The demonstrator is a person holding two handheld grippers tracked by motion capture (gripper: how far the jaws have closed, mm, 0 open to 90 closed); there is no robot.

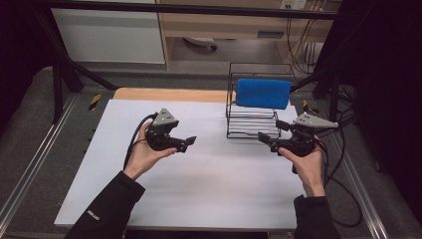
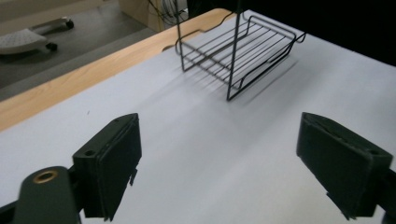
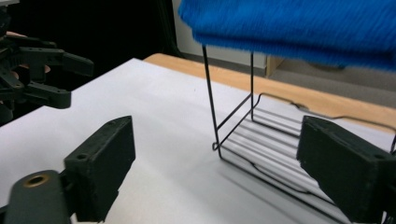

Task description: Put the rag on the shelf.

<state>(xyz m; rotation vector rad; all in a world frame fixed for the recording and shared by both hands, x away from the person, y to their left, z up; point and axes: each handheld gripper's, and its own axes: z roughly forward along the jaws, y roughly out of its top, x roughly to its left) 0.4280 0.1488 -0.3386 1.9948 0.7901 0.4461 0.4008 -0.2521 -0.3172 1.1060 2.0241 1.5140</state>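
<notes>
Blue towel, rolled or folded into a thick bundle, draped over the top of a black wire rack at the far right of the white desk. It lies just beyond and slightly above the right claw, whose jaws stand wide apart with nothing between them; the left claw, likewise spread and empty, hangs well off to the towel's left over bare desk. In the right gripper view the towel shows a fuzzy, napped surface overhanging the rack's uprights. Judged light, soft and compliant: it should compress under the pads, not slip, and sag if held at one end. Best taken at both ends, or pinched across the middle of the roll. The rack looks light enough to shift if snagged.
</notes>
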